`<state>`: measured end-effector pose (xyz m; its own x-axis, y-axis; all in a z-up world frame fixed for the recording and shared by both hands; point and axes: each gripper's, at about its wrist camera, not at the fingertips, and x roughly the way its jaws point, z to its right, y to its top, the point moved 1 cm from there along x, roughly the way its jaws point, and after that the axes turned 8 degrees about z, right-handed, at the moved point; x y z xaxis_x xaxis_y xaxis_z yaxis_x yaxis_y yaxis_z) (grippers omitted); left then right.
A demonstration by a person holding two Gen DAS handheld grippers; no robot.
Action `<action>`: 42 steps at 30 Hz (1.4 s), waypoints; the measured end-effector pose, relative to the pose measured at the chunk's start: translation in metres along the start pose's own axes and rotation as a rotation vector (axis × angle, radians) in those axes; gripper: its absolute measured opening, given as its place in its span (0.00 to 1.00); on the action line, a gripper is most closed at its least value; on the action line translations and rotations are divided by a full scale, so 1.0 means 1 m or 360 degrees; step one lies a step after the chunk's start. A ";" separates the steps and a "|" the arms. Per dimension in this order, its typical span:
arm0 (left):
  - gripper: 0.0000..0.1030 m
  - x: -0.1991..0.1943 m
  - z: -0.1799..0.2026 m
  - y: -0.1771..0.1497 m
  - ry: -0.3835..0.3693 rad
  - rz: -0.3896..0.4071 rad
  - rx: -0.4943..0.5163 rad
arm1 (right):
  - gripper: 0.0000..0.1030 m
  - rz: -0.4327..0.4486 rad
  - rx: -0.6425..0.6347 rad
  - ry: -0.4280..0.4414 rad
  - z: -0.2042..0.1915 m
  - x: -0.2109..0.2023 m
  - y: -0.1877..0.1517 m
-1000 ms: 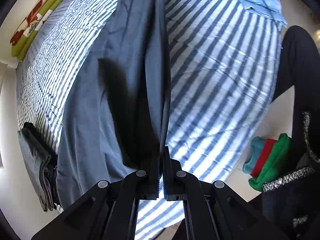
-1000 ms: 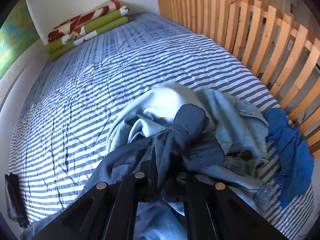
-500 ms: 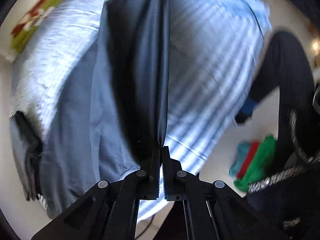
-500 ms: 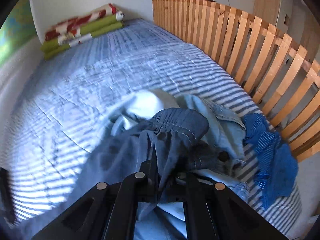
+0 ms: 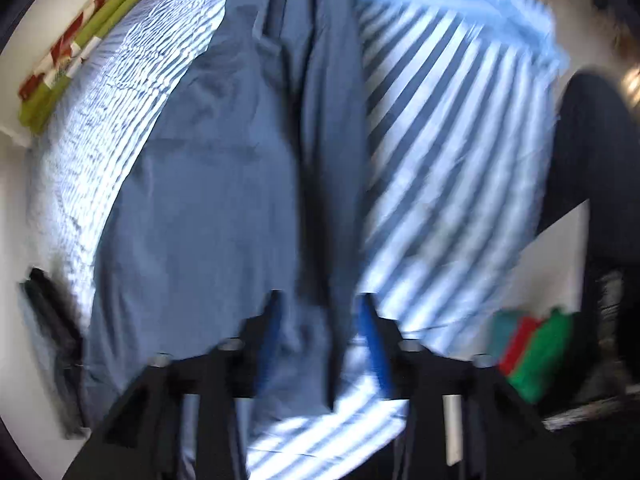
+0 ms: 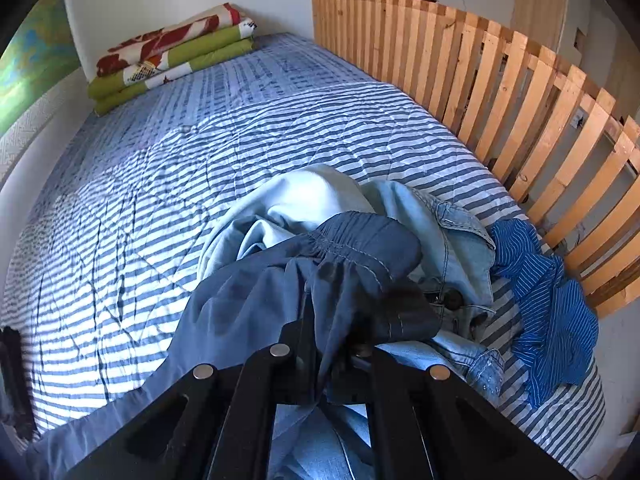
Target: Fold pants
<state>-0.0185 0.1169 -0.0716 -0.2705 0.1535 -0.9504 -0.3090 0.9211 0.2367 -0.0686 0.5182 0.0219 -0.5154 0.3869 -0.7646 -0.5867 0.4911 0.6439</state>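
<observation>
Dark blue pants (image 5: pixel 224 184) lie stretched along the striped bed, their legs running toward my left gripper (image 5: pixel 320 320). Its jaws are opening: the blue pads stand apart on either side of the leg ends, and the cloth lies loose between them, no longer pinched. In the right wrist view the elastic waistband of the pants (image 6: pixel 352 248) is bunched up over my right gripper (image 6: pixel 332 336), which is shut on that fabric. The picture from the left wrist is blurred.
A heap of light blue denim clothes (image 6: pixel 432 224) and a blue striped shirt (image 6: pixel 548 304) lie by the wooden slat rail (image 6: pixel 520 92). Folded blankets (image 6: pixel 172 52) sit at the bed's far end. A person's dark leg (image 5: pixel 592 152) and coloured cloths (image 5: pixel 532 344) are beside the bed.
My left gripper has sunk toward the bed and its jaws have parted, letting go of the pant legs, which now lie flat. The right gripper keeps its grip on the waistband.
</observation>
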 end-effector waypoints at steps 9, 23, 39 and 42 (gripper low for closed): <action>0.14 0.003 -0.042 -0.030 0.0091 -0.0083 -0.0230 | 0.02 -0.0031 0.0034 0.0016 0.012 0.008 -0.005; 0.12 -0.033 0.024 -0.062 -0.0249 -0.0071 -0.0109 | 0.03 -0.0110 0.0152 0.0075 0.057 0.008 -0.038; 0.00 0.001 0.004 -0.042 0.0204 -0.0052 -0.0073 | 0.04 -0.0193 0.0186 0.0068 0.067 0.022 -0.042; 0.00 -0.016 0.005 -0.048 0.0104 -0.0010 -0.0170 | 0.04 -0.0209 0.0182 0.0059 0.070 0.023 -0.045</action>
<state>0.0056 0.0719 -0.0689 -0.3263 0.1210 -0.9375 -0.4055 0.8779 0.2545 -0.0106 0.5594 -0.0262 -0.4627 0.2858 -0.8392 -0.5766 0.6220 0.5298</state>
